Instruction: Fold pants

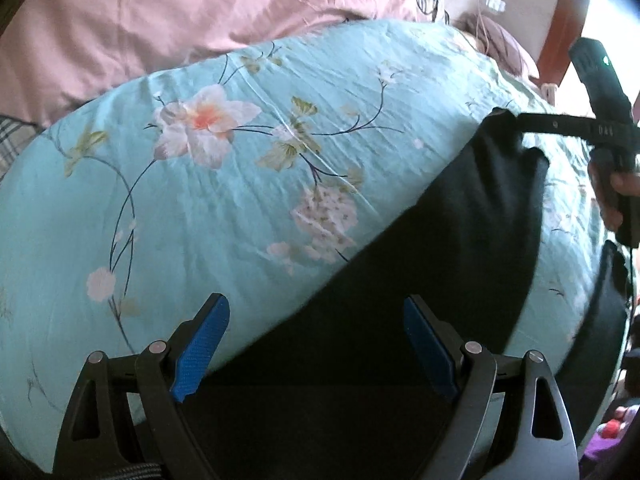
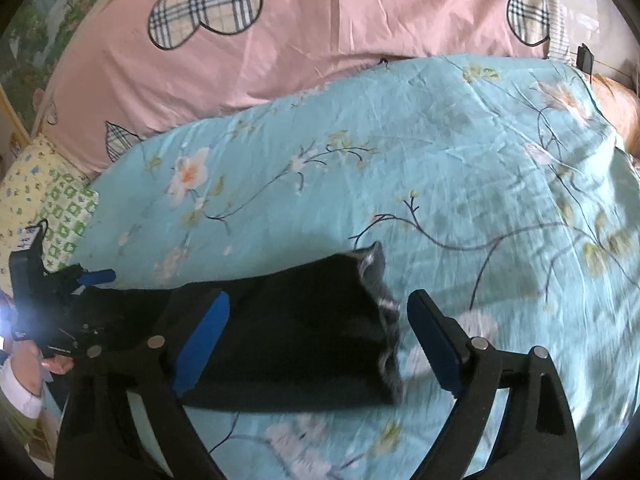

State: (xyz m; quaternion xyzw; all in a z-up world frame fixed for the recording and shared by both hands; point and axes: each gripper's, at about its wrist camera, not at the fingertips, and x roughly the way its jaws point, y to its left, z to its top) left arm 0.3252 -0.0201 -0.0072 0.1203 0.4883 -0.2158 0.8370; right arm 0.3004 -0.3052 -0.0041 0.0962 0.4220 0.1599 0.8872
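Observation:
Black pants (image 1: 432,248) lie on a teal floral bedspread (image 1: 224,208), running from near my left gripper to the far right. My left gripper (image 1: 316,344) is open, its jaws wide apart above the near end of the pants. In the right wrist view the pants (image 2: 288,332) lie folded into a dark strip with a grey striped waistband (image 2: 380,304) at the right end. My right gripper (image 2: 318,344) is open, hovering over that end. The right gripper also shows in the left wrist view (image 1: 504,118), at the far end of the pants.
A pink quilt with plaid hearts (image 2: 312,32) lies behind the bedspread. A yellow-green patterned pillow (image 2: 44,192) sits at the left. The left gripper and the hand holding it show at the left edge of the right wrist view (image 2: 60,300).

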